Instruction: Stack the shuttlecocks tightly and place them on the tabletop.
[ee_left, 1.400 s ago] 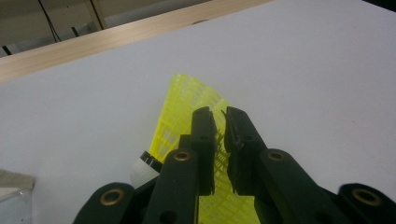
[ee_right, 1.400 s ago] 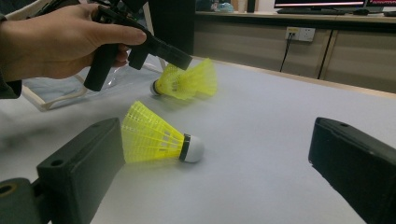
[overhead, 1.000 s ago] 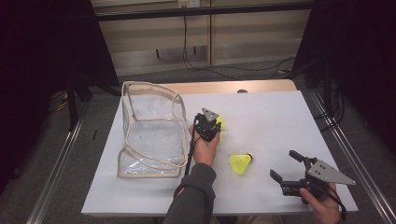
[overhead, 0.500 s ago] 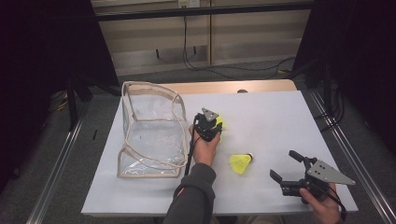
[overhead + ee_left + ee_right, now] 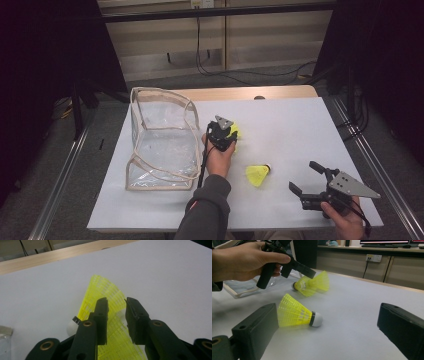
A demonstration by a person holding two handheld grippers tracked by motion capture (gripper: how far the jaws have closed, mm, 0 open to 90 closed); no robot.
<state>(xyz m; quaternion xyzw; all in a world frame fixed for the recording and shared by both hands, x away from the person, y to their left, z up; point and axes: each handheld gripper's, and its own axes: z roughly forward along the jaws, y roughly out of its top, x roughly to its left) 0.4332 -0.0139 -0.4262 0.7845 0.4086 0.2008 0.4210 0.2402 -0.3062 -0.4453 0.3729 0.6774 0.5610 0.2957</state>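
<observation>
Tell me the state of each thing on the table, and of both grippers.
Left gripper, jaws slightly apart, just been opening, no grip.
Right gripper, wide open, empty.
Far shuttlecock, on its side, skirt between the left gripper's jaws, not pinched.
Near shuttlecock, on its side, untouched.
Clear bag, standing, top open, looks empty.

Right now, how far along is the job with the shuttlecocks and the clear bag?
Done: nothing that shows; no shuttlecock can be seen inside the clear bag. In hand: the left tongs straddle the skirt of one yellow shuttlecock lying on the table, jaws just opening and not pressing it. Left: that one and the second shuttlecock, loose near the open right tongs, both lie outside the bag.
</observation>
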